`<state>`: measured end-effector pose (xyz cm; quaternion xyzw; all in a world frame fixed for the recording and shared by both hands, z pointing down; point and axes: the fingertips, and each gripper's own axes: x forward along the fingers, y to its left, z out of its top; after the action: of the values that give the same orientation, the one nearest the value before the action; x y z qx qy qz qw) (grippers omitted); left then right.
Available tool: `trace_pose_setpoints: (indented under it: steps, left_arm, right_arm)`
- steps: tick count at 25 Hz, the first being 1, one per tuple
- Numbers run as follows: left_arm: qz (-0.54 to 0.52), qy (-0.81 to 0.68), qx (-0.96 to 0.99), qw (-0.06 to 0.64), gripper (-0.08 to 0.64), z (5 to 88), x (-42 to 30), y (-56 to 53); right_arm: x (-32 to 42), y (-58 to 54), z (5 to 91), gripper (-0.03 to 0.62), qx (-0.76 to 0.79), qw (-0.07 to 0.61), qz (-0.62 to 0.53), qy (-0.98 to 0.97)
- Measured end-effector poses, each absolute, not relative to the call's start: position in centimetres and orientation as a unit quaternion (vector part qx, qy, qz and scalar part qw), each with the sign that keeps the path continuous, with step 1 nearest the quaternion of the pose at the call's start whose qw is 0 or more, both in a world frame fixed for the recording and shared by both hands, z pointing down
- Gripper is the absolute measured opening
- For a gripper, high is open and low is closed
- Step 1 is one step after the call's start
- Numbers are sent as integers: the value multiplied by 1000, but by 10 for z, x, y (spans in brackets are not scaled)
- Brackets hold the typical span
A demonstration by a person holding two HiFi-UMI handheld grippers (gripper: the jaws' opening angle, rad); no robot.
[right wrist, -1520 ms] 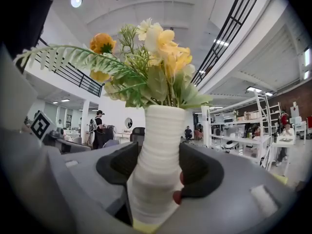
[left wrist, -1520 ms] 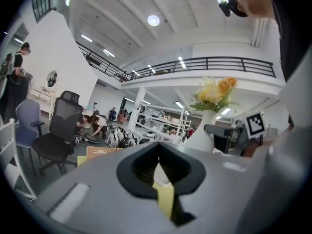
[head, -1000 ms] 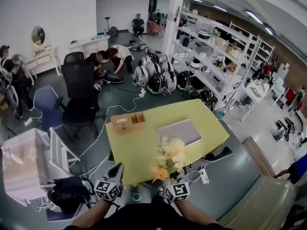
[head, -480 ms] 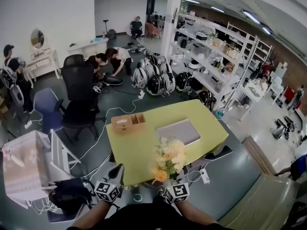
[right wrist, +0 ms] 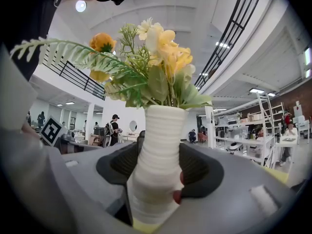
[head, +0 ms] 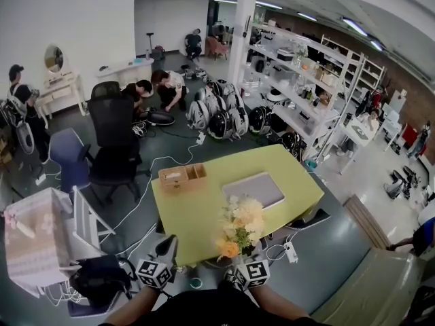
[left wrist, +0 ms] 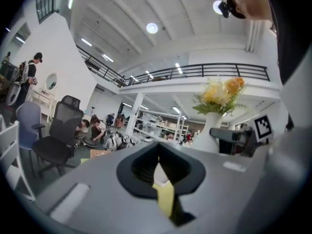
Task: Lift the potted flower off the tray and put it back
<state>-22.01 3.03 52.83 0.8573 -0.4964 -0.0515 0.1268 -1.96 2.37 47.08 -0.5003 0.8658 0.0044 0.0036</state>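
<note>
The potted flower (head: 239, 225), yellow and cream blooms in a white ribbed vase (right wrist: 157, 169), stands off the grey tray (head: 253, 189), near the front edge of the yellow-green table (head: 197, 216). My right gripper (right wrist: 156, 179) is shut on the vase, its black jaws pressing on both sides; in the head view that gripper (head: 241, 258) is mostly hidden under the blooms. My left gripper (head: 166, 240) sits at the table's front edge, left of the flower, shut with nothing in it (left wrist: 160, 172). From there the vase (left wrist: 207, 130) shows to the right.
A wooden box (head: 182, 176) sits at the table's far left corner. Black office chairs (head: 114, 141) stand left of the table, a white rack (head: 41, 240) nearer left. Cables lie on the floor; shelving (head: 306, 80) and several people are behind.
</note>
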Motion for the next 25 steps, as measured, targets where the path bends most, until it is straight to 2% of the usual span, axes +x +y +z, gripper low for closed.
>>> trace_pose_setpoints:
  steps: [17, 25]
  left_arm:
    - [-44, -494, 856, 146, 8, 540, -199, 28]
    - [-34, -494, 855, 153, 8, 550, -168, 3]
  right_arm:
    - [4, 19, 473, 265, -512, 10, 5, 859]
    - [34, -10, 487, 265, -512, 7, -7, 859]
